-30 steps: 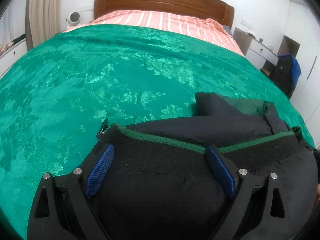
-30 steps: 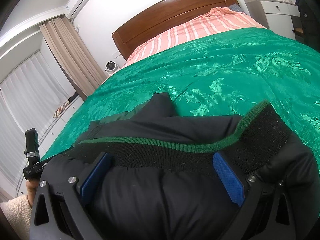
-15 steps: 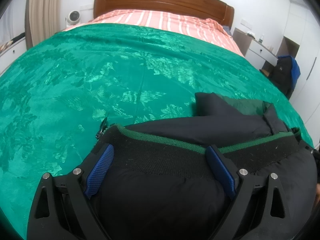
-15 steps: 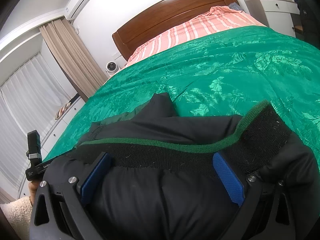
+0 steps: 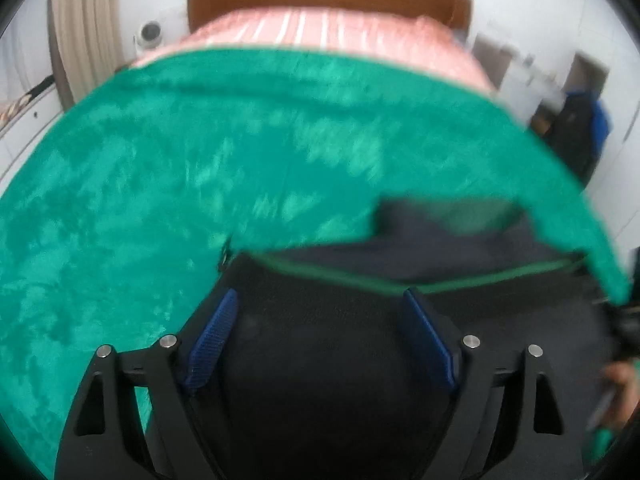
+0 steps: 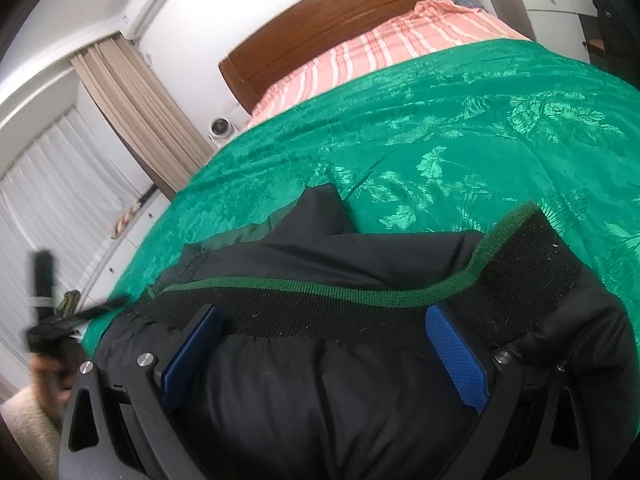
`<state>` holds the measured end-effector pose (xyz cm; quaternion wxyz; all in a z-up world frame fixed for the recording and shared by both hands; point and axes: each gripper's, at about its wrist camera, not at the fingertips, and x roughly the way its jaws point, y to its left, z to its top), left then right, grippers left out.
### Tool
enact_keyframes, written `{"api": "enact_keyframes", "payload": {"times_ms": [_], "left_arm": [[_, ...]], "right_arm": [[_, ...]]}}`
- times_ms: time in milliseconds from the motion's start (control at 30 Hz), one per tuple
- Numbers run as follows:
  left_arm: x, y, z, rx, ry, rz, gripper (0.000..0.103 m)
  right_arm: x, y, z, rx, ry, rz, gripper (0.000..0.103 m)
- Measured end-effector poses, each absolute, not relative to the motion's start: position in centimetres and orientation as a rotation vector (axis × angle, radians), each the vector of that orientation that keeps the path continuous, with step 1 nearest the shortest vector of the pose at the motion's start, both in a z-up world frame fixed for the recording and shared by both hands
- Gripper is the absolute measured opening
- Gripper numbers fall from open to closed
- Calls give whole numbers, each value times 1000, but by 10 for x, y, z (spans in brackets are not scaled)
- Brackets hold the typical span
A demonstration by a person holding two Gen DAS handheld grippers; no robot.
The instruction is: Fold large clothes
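Left wrist view, blurred. Left gripper point(image 5: 320, 336) sits low in frame with its blue pads point(image 5: 212, 340) spread wide; jaws closing. The black jacket point(image 5: 328, 380) fills the space between the pads, puffy body bulging up toward the camera; whether the pads press on the fabric cannot be told through the blur. The jacket's black ribbed hem point(image 5: 340, 300) with green edging runs across just past the fingertips.

Right wrist view, sharp. Right gripper point(image 6: 324, 352) likewise has its blue pads point(image 6: 456, 360) set wide apart. The same jacket point(image 6: 320, 400) bulges between them. The ribbed band point(image 6: 360, 316) crosses from pad to pad, flecked with lint, with a green stripe along its far edge. The pads stand beside the fabric rather than pinching a fold; no clear grip seen.

Beyond the hem, a folded dark layer of the jacket with a green lining lies on the bed. The jacket rests at the near edge of a green patterned bedspread point(image 6: 440, 128) that covers most of the bed.

At the lower left of the right wrist view: a blurred hand point(image 6: 48, 376) on the other gripper's handle, cream fleecy sleeve point(image 6: 24, 424) below it.

Far end: pink striped bedding point(image 6: 380, 52), then a brown wooden headboard point(image 6: 332, 24). Left of the bed, beige curtains point(image 6: 136, 108) and a small white fan point(image 6: 219, 128); at right, a white dresser point(image 6: 556, 4).
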<state>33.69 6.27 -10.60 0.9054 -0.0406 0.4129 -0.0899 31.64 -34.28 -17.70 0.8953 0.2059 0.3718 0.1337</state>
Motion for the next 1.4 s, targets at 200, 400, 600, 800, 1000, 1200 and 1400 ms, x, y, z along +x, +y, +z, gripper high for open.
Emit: {"api": "enact_keyframes", "payload": {"times_ms": [200, 400, 600, 800, 1000, 1200, 1400], "left_arm": [[303, 2, -67, -49, 818, -332, 99], [335, -39, -155, -10, 978, -230, 103], [330, -50, -167, 85, 924, -201, 102], [312, -54, -147, 138, 919, -217, 100], [283, -53, -155, 228, 876, -287, 102], [281, -59, -165, 249, 869, -264, 102], [250, -58, -147, 267, 895, -297, 101]], "right_arm": [[258, -357, -109, 555, 618, 324, 100], [128, -345, -79, 461, 538, 450, 101], [30, -325, -140, 417, 581, 369, 101], [33, -317, -145, 362, 593, 378, 101], [37, -320, -151, 355, 610, 408, 101], [40, -320, -149, 335, 610, 418, 101], [35, -325, -151, 342, 609, 406, 101]]}}
